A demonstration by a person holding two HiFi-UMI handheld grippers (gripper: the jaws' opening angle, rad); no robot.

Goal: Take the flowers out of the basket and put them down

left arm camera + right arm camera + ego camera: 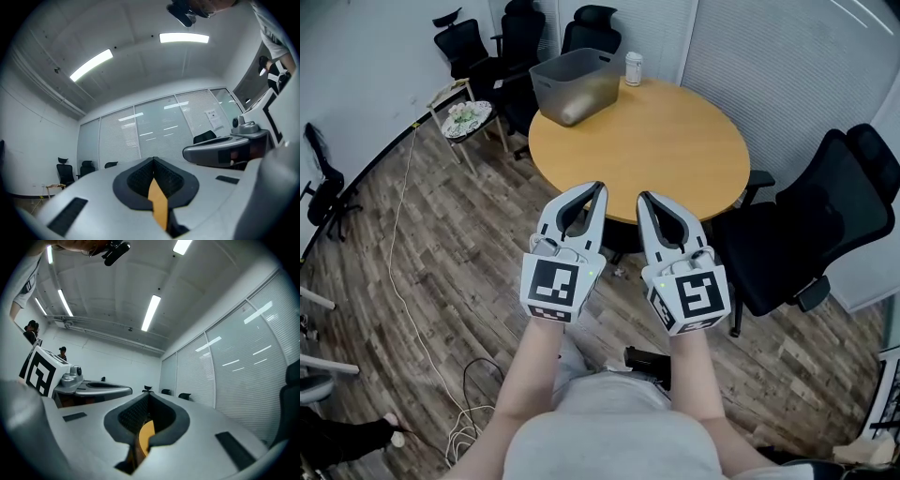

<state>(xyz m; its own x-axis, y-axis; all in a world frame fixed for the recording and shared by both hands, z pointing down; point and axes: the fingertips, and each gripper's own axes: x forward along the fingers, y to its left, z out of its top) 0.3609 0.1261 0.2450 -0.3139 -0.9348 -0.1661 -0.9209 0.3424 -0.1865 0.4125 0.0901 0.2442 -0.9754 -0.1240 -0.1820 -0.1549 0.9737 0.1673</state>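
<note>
A grey plastic basket (575,84) stands at the far left of the round wooden table (666,141). From the head view I see no flowers in it; its inside looks grey. Both grippers are held side by side above the floor, just short of the table's near edge, and point toward it. My left gripper (600,187) is shut with nothing in it, and so is my right gripper (643,197). In the left gripper view the closed jaws (153,161) show only a sliver of orange tabletop. The right gripper view (149,397) shows the same.
A white can (633,67) stands behind the basket. A large black office chair (825,220) is at the table's right, more black chairs (511,42) at the back. A small stool (469,120) with a pale bundle stands left. Cables (412,309) lie on the wooden floor.
</note>
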